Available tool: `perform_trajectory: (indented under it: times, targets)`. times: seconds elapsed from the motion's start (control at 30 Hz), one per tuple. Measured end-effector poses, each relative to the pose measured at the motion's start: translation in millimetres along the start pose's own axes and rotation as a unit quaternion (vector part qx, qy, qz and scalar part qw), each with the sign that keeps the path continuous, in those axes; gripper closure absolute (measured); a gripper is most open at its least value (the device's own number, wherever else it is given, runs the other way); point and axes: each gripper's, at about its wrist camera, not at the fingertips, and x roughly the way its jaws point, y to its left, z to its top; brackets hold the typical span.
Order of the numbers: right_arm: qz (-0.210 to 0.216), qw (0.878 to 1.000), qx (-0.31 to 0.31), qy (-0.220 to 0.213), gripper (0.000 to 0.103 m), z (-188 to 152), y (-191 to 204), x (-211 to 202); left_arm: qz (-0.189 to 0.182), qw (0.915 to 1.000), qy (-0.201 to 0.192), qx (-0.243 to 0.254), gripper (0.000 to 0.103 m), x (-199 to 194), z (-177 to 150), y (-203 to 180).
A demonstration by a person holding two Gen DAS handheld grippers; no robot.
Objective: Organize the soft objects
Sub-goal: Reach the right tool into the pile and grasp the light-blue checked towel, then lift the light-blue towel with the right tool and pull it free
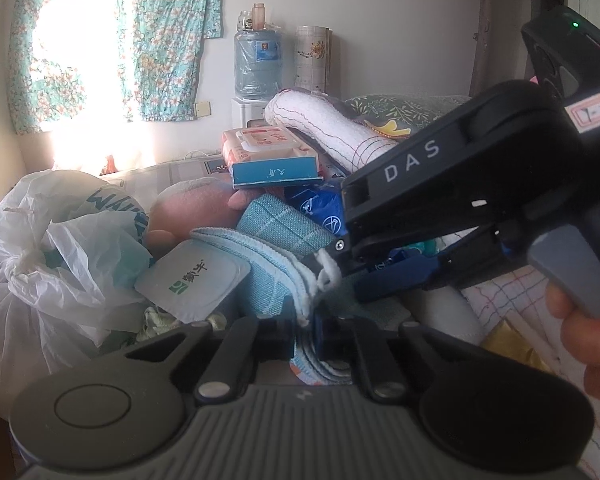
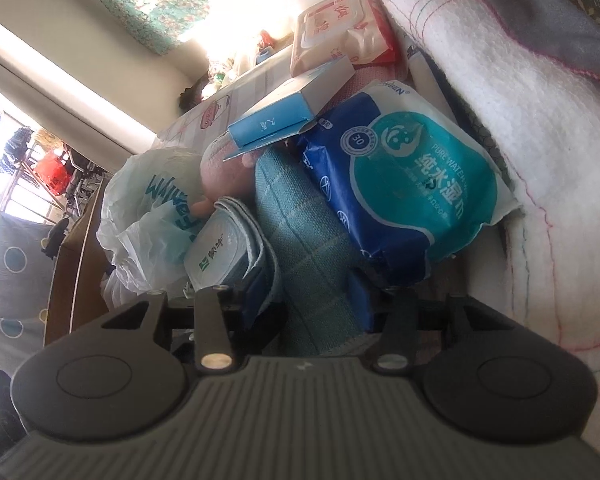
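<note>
A folded teal woven cloth (image 1: 276,232) lies in a heap of things on a bed. My left gripper (image 1: 305,320) is shut on its pale blue hemmed edge at the bottom of the left wrist view. From the right, my right gripper (image 1: 340,256) reaches in and pinches the same cloth a little farther up. In the right wrist view the teal cloth (image 2: 300,220) runs between the two blue pads of the right gripper (image 2: 312,300), which press on it. A pink plush toy (image 1: 192,208) lies behind the cloth.
A foil-lidded yogurt cup (image 1: 196,276) leans on the cloth's left side, next to white plastic bags (image 1: 40,264). A blue wet-wipes pack (image 2: 412,168), a blue box (image 1: 276,172) and a pink wipes pack (image 1: 260,140) crowd behind. A white quilted blanket (image 2: 520,100) fills the right.
</note>
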Motion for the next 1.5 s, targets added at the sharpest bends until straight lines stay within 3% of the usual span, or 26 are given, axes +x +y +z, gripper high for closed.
perform_trajectory:
  times: [0.07, 0.2, 0.43, 0.63, 0.73, 0.87, 0.93, 1.03, 1.1, 1.17, 1.2, 1.27, 1.37, 1.5]
  targets:
    - [0.029, 1.0, 0.001, 0.001, 0.078, -3.0, 6.6, -7.0, -0.006, 1.0, -0.004, -0.001, 0.094, -7.7, 2.3, 2.8]
    - [0.044, 0.999, -0.005, -0.005, 0.079, -13.4, 21.1, -22.6, -0.031, 0.9993, -0.001, -0.02, 0.095, -23.3, 3.8, 11.0]
    - [0.089, 0.995, 0.047, -0.002, 0.081, -50.9, 25.0, -40.0, -0.05, 0.9986, 0.007, -0.013, 0.095, -61.2, -13.0, 21.3]
    - [0.139, 0.986, 0.096, 0.006, 0.081, -115.6, 29.1, -56.6, -0.09, 0.995, 0.032, 0.03, 0.095, -111.0, -46.2, 36.8]
    - [0.154, 0.98, 0.122, 0.016, 0.08, -156.7, 29.1, -56.1, -0.102, 0.9913, 0.063, 0.054, 0.095, -126.6, -71.8, 38.5]
    - [0.143, 0.979, 0.14, 0.026, 0.08, -200.1, 25.5, -50.8, -0.117, 0.9845, 0.103, 0.079, 0.095, -128.4, -102.9, 35.6]
    - [0.131, 0.982, 0.138, 0.012, 0.08, -210.8, 26.4, -56.2, -0.115, 0.9832, 0.1, 0.099, 0.095, -128.4, -111.9, 29.4]
    - [0.082, 0.989, 0.115, -0.04, 0.074, -213.0, 28.3, -72.0, -0.105, 0.9821, 0.082, 0.132, 0.092, -133.4, -120.4, 18.3]
    - [0.049, 0.991, 0.11, -0.066, 0.063, -209.2, 27.0, -78.6, -0.107, 0.9817, 0.071, 0.14, 0.086, -136.1, -123.2, 14.2]
    - [0.029, 0.989, 0.121, -0.075, 0.04, -207.2, 24.3, -76.5, -0.12, 0.9813, 0.069, 0.134, 0.079, -136.1, -125.1, 13.3]
    - [0.022, 0.989, 0.127, -0.072, 0.036, -205.9, 22.3, -71.8, -0.125, 0.9808, 0.071, 0.132, 0.079, -134.7, -126.0, 12.5]
    - [0.018, 0.988, 0.145, -0.056, 0.032, -207.5, 15.3, -60.8, -0.134, 0.9791, 0.072, 0.135, 0.079, -132.8, -129.5, 9.5]
    - [0.069, 0.981, 0.175, -0.035, 0.028, -209.1, 7.6, -43.9, -0.147, 0.976, 0.07, 0.145, 0.078, -129.3, -134.3, 4.5]
    - [0.058, 0.987, 0.146, -0.025, 0.024, -205.0, 18.8, -40.2, -0.168, 0.9708, 0.062, 0.16, 0.071, -127.6, -137.0, -1.2]
